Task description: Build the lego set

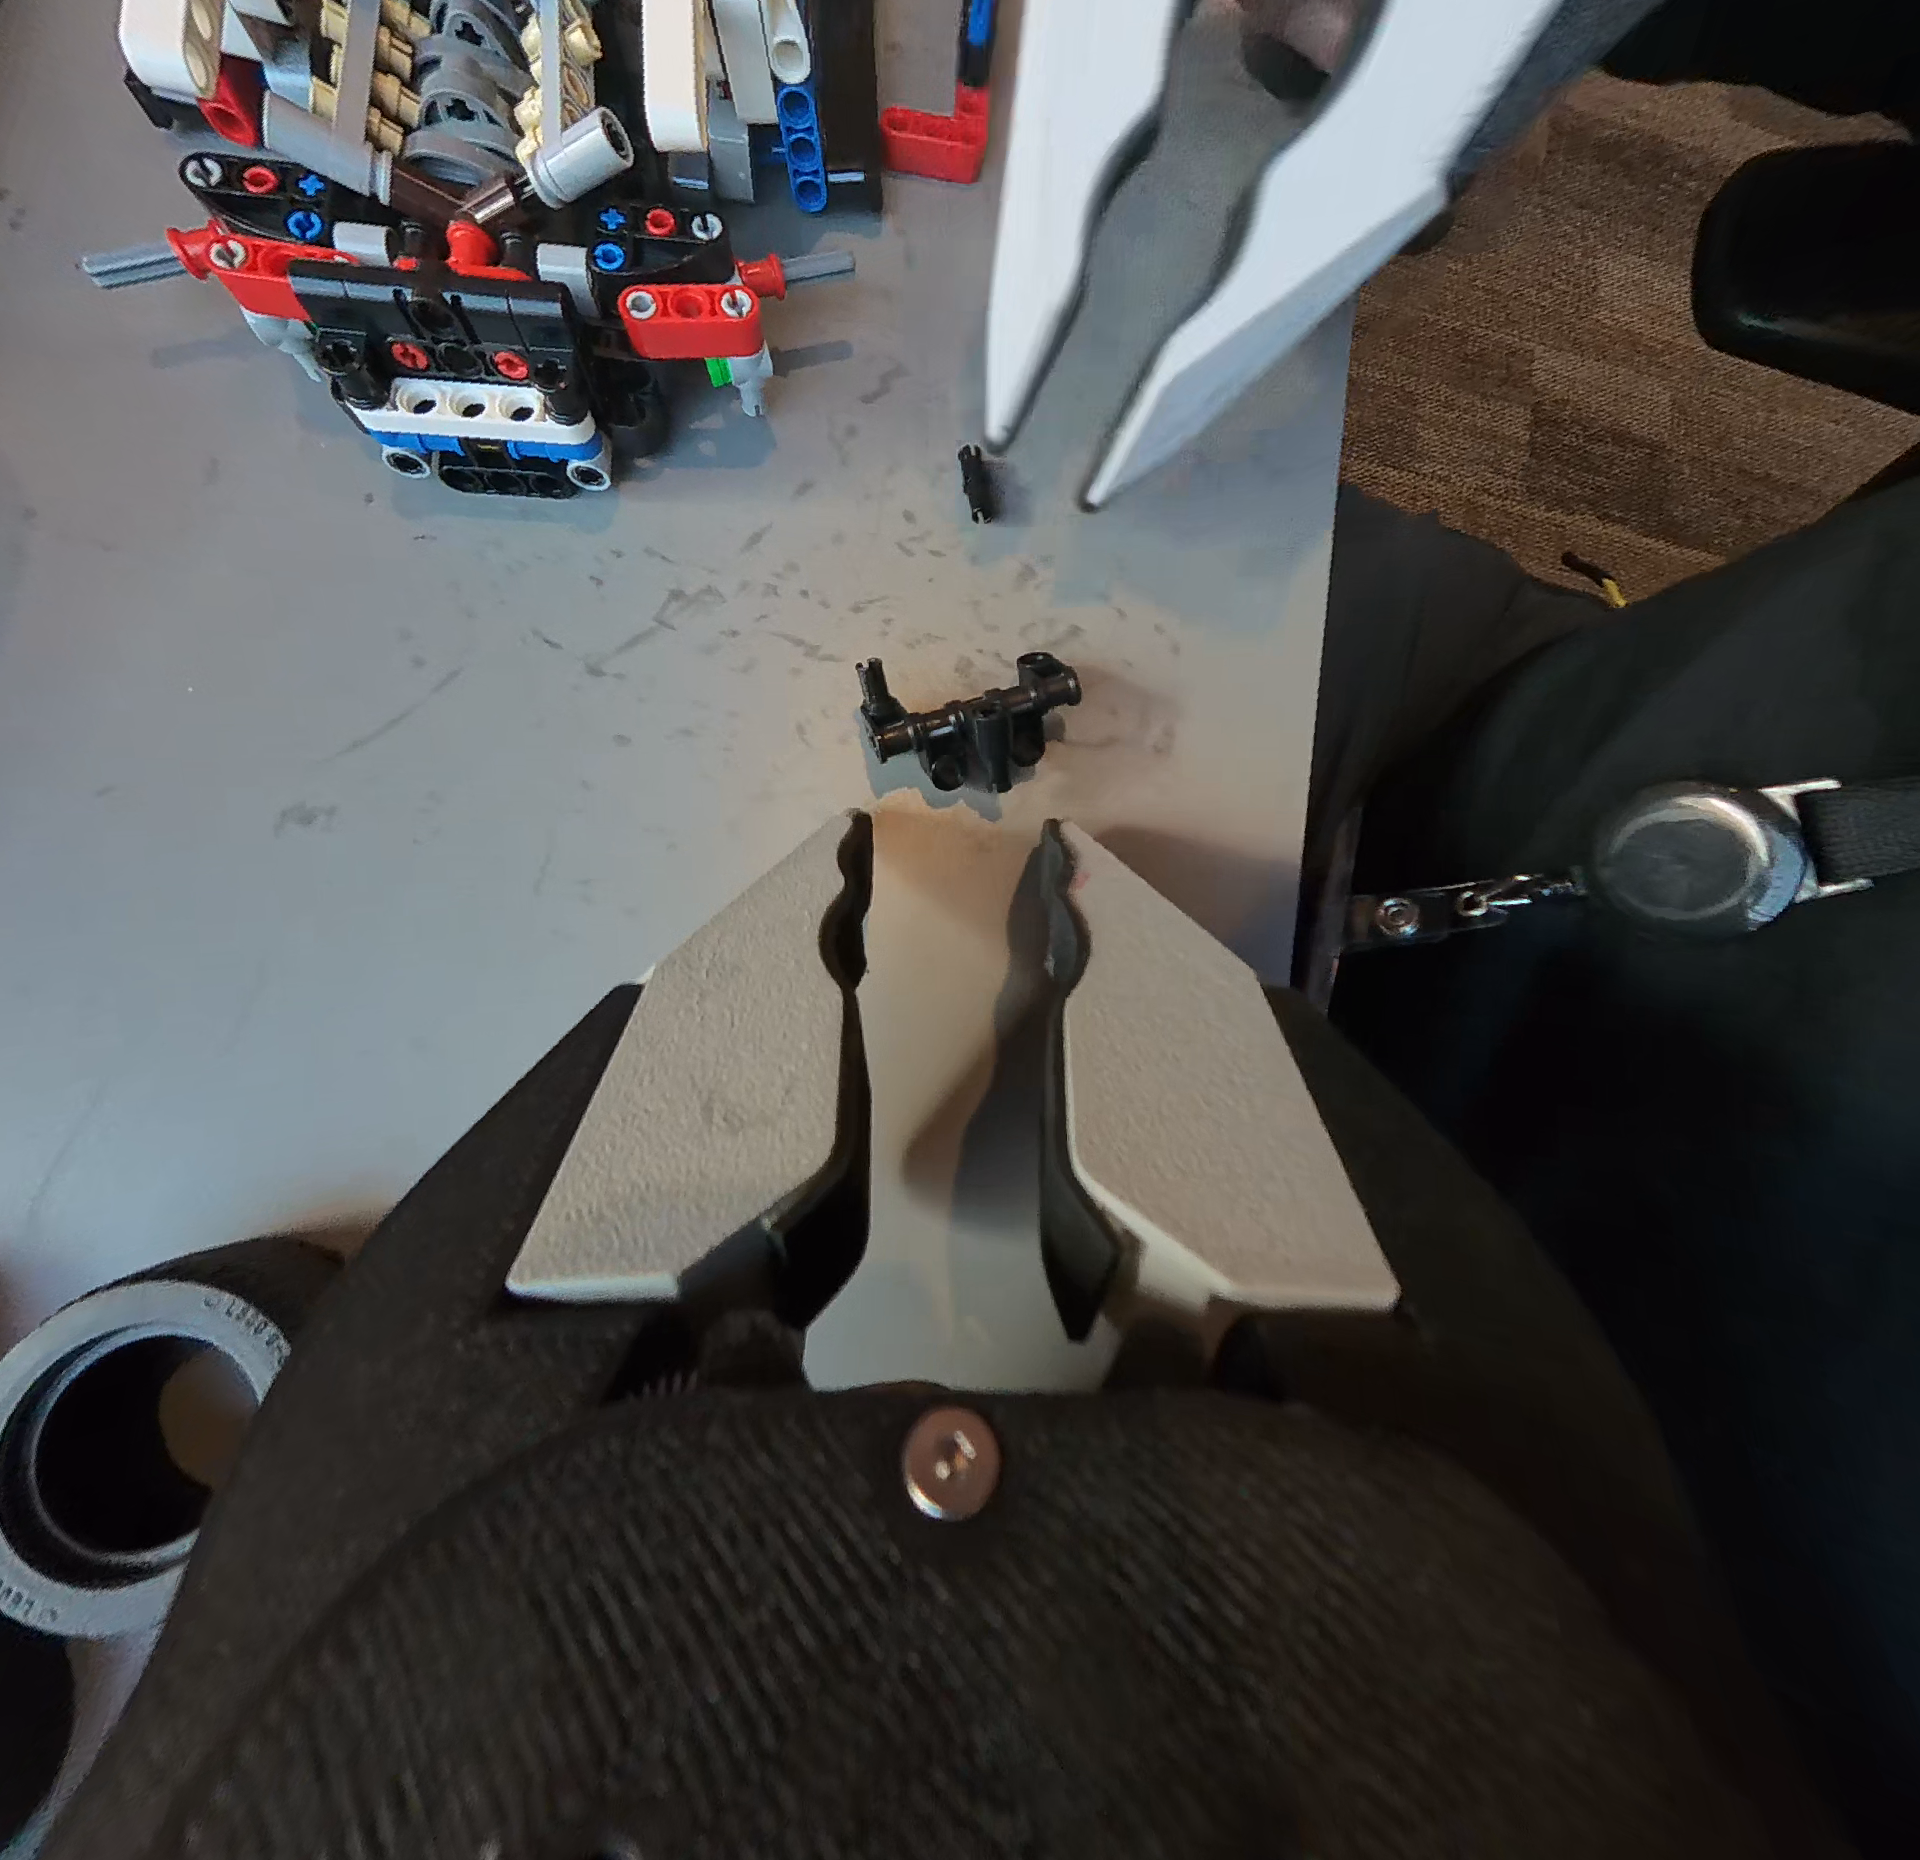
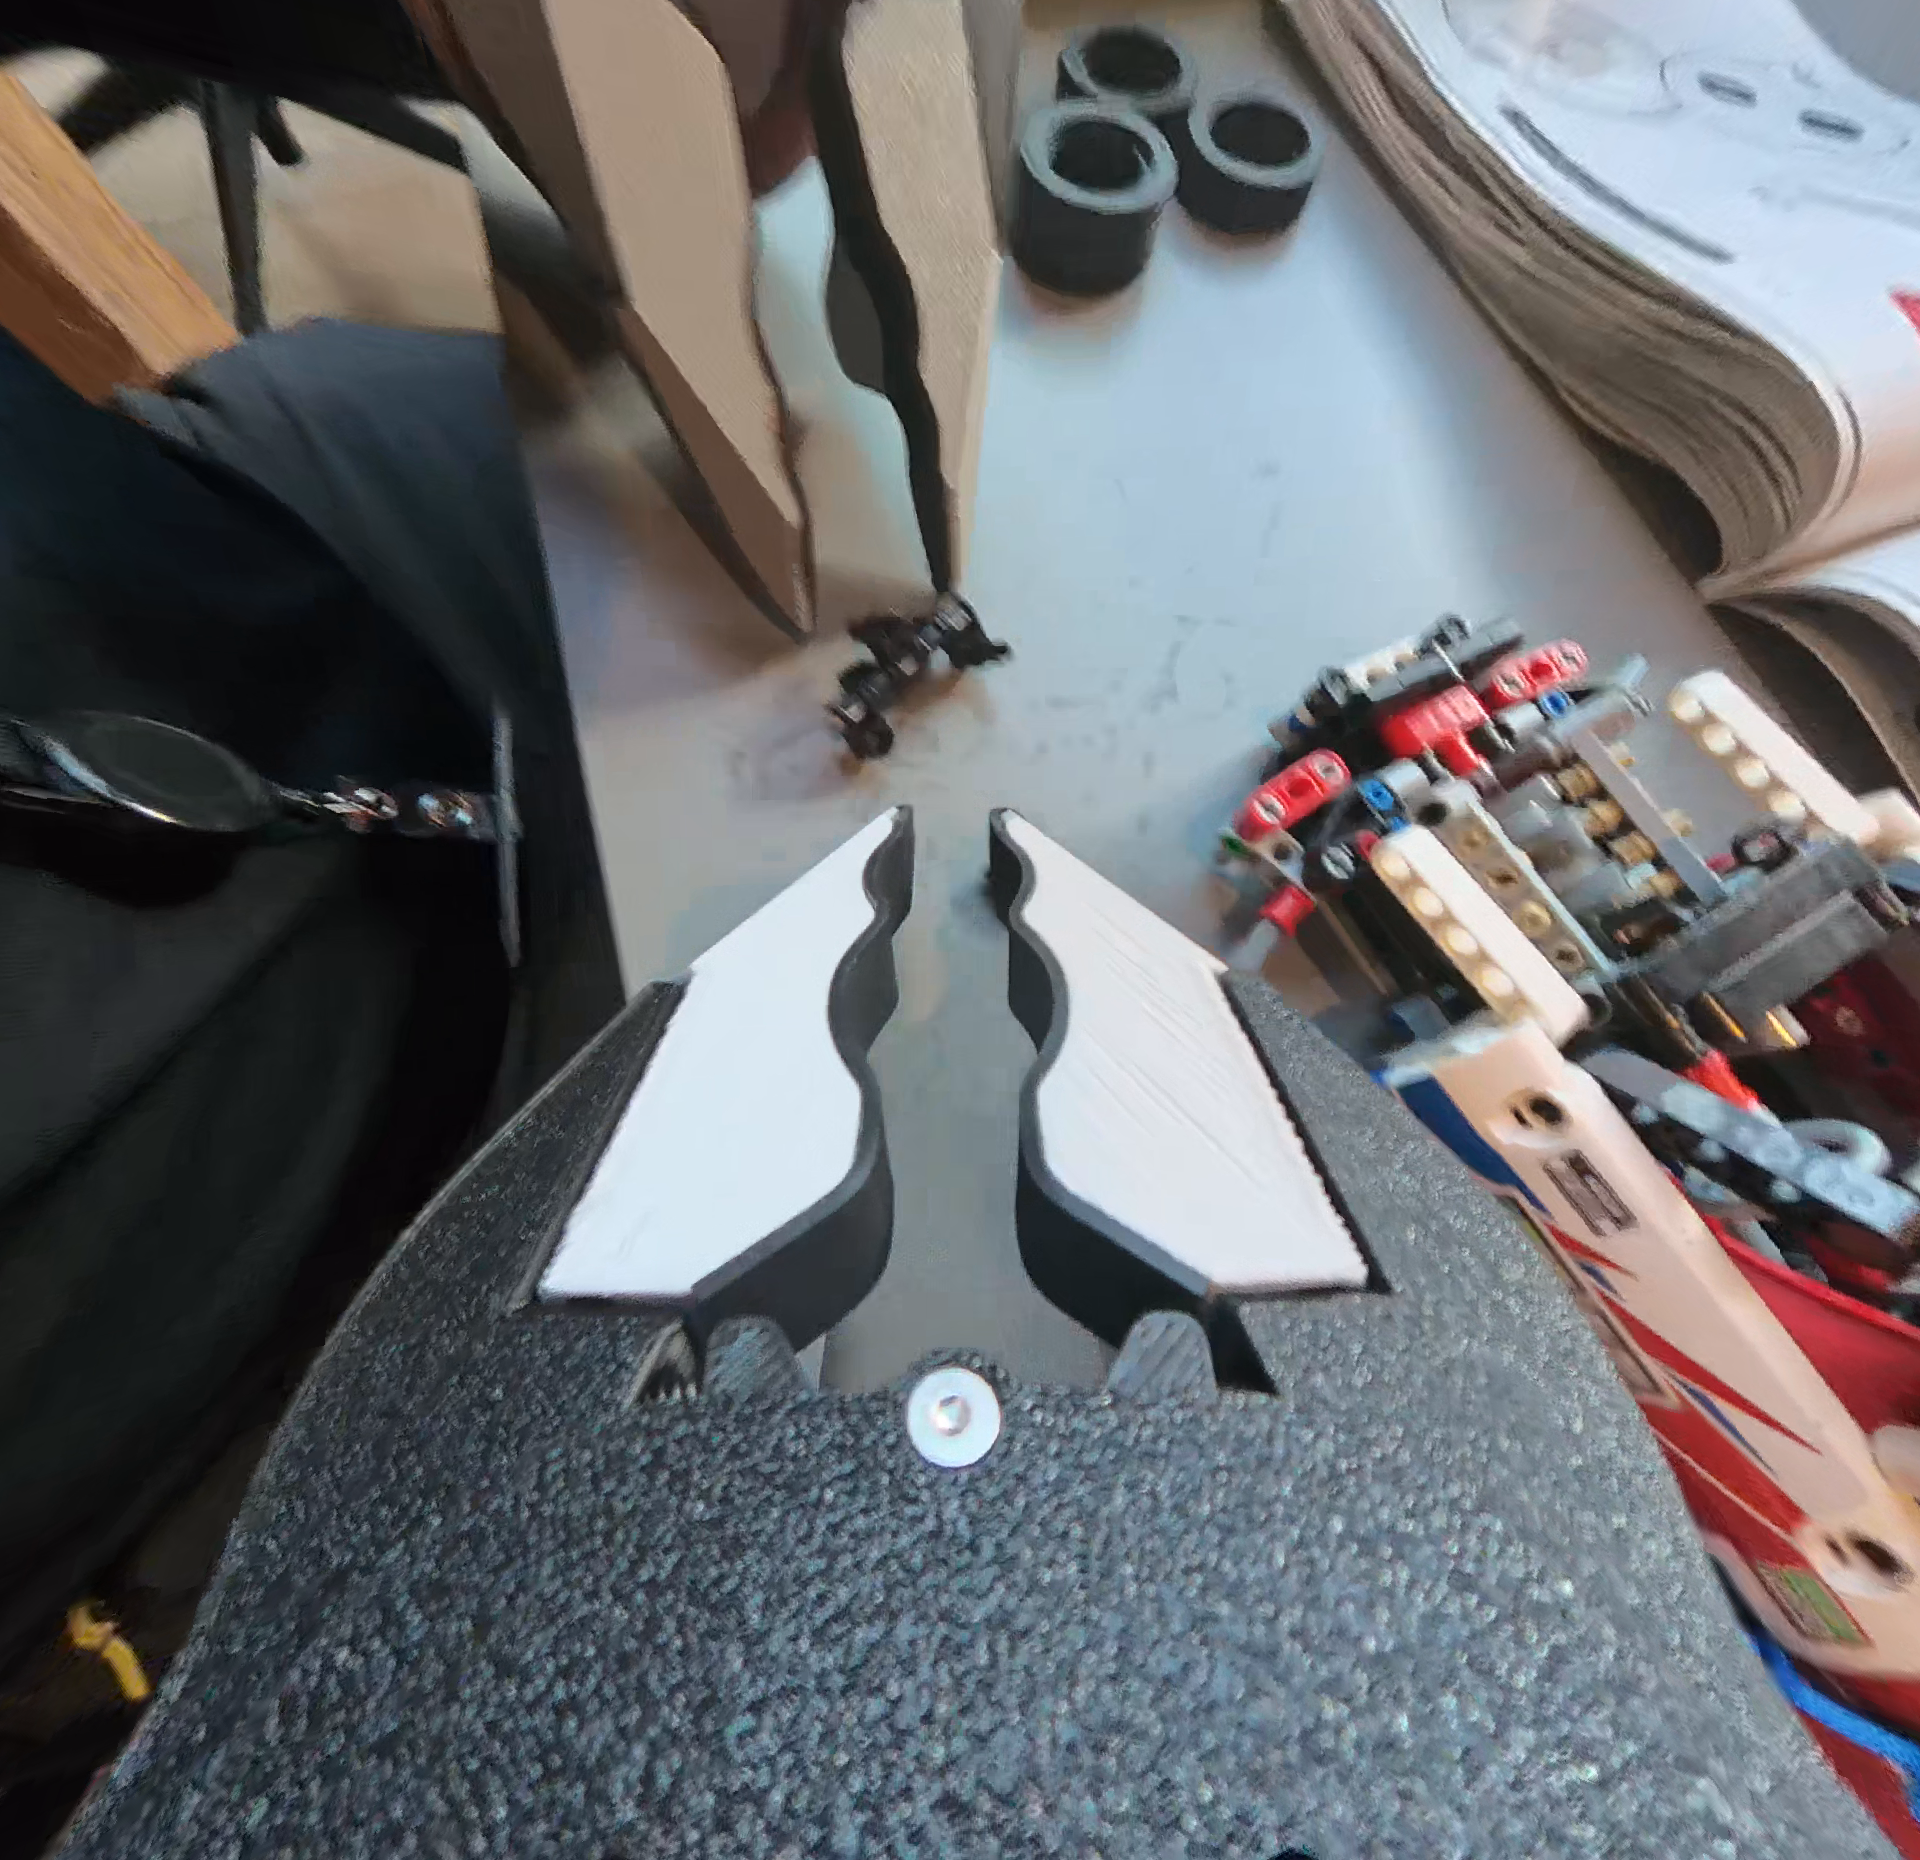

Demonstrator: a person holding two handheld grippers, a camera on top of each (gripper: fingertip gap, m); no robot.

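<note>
A small black lego sub-assembly [image 1: 971,719] lies on the grey table [image 1: 416,771], just ahead of my left gripper [image 1: 954,828], which is open and empty. It also shows in the right wrist view [image 2: 904,678], right at the left gripper's [image 2: 873,605] tips. A single black pin [image 1: 975,482] lies farther off, next to one tip of my right gripper [image 1: 1044,470], which is tip-down over the table. My right gripper [image 2: 951,823] is narrowly open and empty. The big part-built model [image 1: 468,252] stands at the far left, and shows in the right wrist view [image 2: 1558,875] too.
Three black tyres [image 2: 1101,200] sit at the far end, and one lies near me [image 1: 104,1447]. An open instruction booklet [image 2: 1662,252] lies beyond the model. The table edge [image 1: 1320,771] runs on the right, with a person's dark clothing and a badge reel [image 1: 1704,854] beyond it. The grippers' ends are close to 7 cm from one another.
</note>
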